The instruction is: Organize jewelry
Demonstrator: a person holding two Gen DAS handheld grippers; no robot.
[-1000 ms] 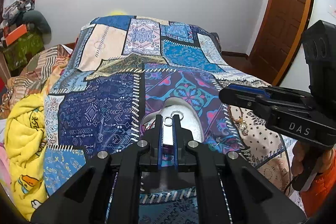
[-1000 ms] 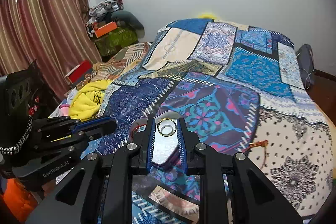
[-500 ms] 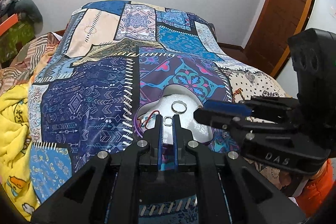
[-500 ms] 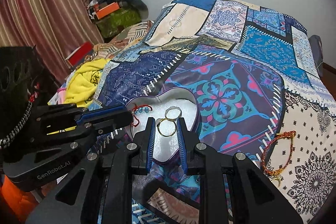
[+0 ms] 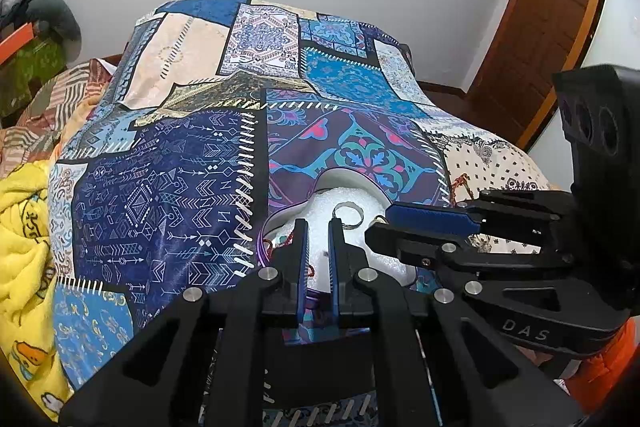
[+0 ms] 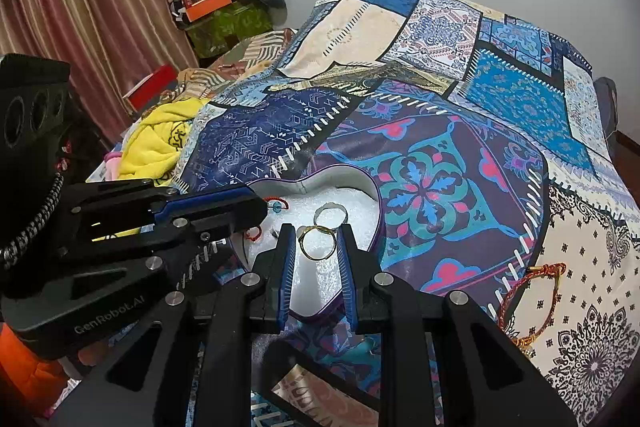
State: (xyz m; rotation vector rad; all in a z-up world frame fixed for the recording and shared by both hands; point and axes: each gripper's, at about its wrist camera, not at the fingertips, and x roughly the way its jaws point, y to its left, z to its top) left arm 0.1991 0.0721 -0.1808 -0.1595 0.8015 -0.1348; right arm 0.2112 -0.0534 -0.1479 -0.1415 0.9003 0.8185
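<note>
A heart-shaped box (image 6: 374,205) with a white foam lining lies on the patchwork bedspread. My right gripper (image 6: 317,237) is shut on a gold ring (image 6: 316,243) and holds it just over the box. A silver ring (image 6: 330,215) and a red bead bracelet (image 6: 276,205) lie inside the box. My left gripper (image 5: 318,229) hovers over the box (image 5: 348,183) with its jaws slightly apart and nothing between them; the silver ring (image 5: 347,214) lies just beyond its tips. The right gripper's body (image 5: 460,227) crosses the left wrist view.
A red and gold bracelet (image 6: 532,291) lies on the bedspread right of the box. A yellow blanket (image 6: 160,139) is bunched at the bed's left edge. Cluttered boxes (image 6: 224,15) and a curtain stand far left. A wooden door (image 5: 540,27) is at the right.
Both grippers dropped closer to the box. The small silver ring held by my left gripper is gone from between its jaws, which have parted a little. The right still grips the gold ring.
</note>
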